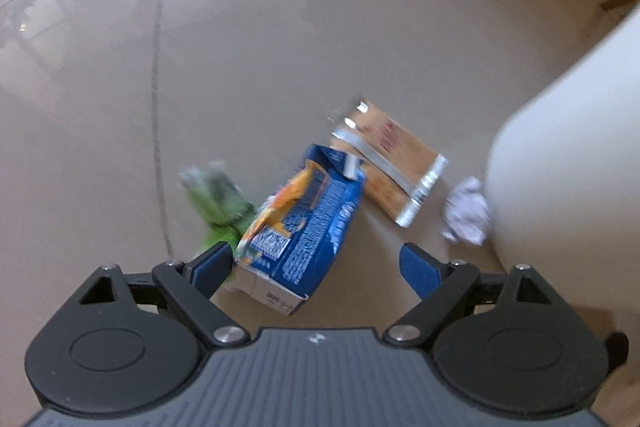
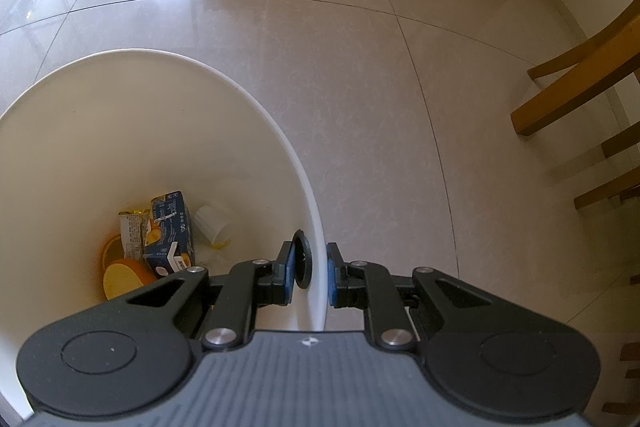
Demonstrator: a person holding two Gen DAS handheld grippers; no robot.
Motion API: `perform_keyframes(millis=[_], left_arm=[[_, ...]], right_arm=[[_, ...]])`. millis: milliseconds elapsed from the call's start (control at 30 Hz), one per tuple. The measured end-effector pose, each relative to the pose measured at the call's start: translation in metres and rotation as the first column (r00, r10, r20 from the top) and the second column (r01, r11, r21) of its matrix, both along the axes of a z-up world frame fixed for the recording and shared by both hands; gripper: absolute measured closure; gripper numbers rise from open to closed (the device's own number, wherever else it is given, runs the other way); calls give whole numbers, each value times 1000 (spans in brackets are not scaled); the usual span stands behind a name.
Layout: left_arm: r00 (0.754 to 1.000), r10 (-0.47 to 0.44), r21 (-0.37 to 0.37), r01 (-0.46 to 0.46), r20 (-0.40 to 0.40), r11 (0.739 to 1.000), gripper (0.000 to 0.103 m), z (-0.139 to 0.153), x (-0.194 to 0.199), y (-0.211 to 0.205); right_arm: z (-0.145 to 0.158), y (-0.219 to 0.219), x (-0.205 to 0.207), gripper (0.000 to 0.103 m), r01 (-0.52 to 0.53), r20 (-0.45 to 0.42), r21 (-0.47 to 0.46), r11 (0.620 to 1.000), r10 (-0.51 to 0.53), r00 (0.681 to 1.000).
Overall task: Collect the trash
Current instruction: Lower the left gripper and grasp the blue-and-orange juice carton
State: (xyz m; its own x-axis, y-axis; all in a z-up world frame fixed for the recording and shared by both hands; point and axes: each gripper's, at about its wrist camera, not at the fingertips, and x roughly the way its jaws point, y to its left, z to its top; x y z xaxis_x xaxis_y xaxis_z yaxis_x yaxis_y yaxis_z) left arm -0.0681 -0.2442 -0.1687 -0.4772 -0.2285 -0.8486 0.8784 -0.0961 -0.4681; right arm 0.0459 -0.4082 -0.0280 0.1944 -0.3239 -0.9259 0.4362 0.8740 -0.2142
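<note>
Left gripper [image 1: 316, 261] hangs spread wide over the floor, its left pad just beside the blue carton [image 1: 298, 223], nothing pinched yet. To take it cleanly, I would centre both pads across the carton's narrow sides before closing, since it lies tilted. Right gripper [image 2: 311, 275] is pinched on the rim of the white bin [image 2: 256, 115], steadying it; inside lie a similar carton [image 2: 170, 231] and a white cup [image 2: 214, 223]. Close by the blue carton, a green wrapper [image 1: 218, 205] could get caught. Farther off lie a brown packet [image 1: 394, 165] and crumpled paper [image 1: 468, 213] against the bin
</note>
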Motion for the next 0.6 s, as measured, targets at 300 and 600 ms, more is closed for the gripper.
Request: perform_keyframes(millis=[300, 600], left_arm=[[991, -131, -24, 132, 5, 991, 15, -4, -40, 16], [986, -70, -103, 86, 152, 991, 26, -17, -67, 15]], right_arm=[[-1, 0, 0, 84, -1, -1, 0, 1000, 1, 1000], [-2, 2, 1, 84, -7, -4, -8, 1000, 7, 1000]])
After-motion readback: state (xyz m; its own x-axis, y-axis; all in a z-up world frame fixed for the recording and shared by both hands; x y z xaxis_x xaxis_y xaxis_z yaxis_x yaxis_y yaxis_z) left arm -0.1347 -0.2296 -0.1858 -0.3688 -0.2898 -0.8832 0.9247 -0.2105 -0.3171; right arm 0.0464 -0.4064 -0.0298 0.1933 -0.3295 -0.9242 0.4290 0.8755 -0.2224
